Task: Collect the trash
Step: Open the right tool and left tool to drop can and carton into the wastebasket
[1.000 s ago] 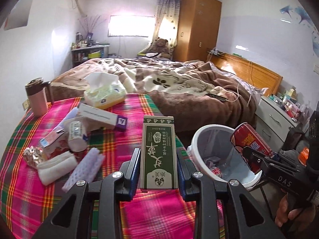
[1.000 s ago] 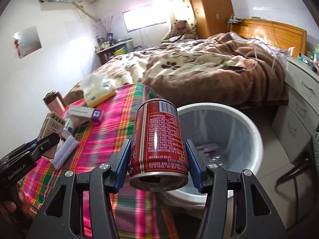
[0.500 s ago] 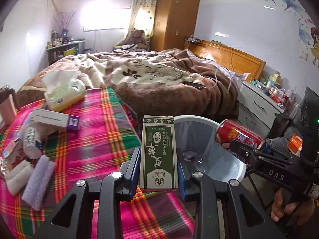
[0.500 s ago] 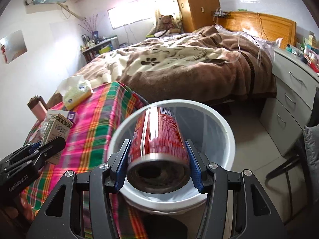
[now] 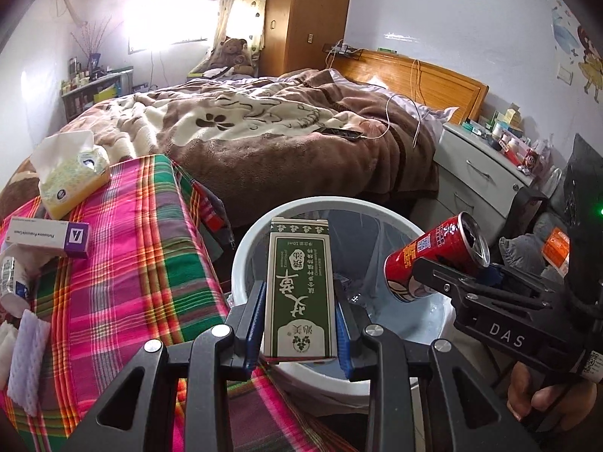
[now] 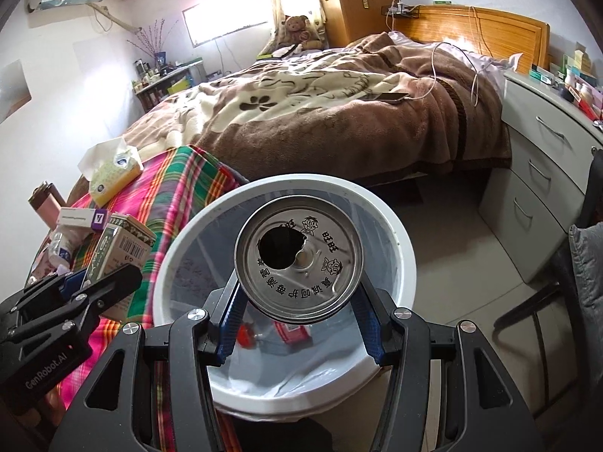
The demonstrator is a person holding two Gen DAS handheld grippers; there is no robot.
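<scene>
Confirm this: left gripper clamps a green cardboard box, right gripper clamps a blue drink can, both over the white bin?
Not quite: the drink can in the right gripper is red, as the left wrist view shows. The left gripper does clamp the green cardboard box, both over the white bin.

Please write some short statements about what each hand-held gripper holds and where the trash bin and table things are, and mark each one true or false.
1. The left hand-held gripper is shut on a green box. True.
2. The right hand-held gripper holds a glass bottle. False: it holds a red can with an opened top.
3. The white trash bin is empty. False: some trash already lies at its bottom.
4. A tissue pack lies on the plaid tablecloth. True.
5. The red can is already inside the bin. False: the right hand-held gripper grips it above the bin.
</scene>
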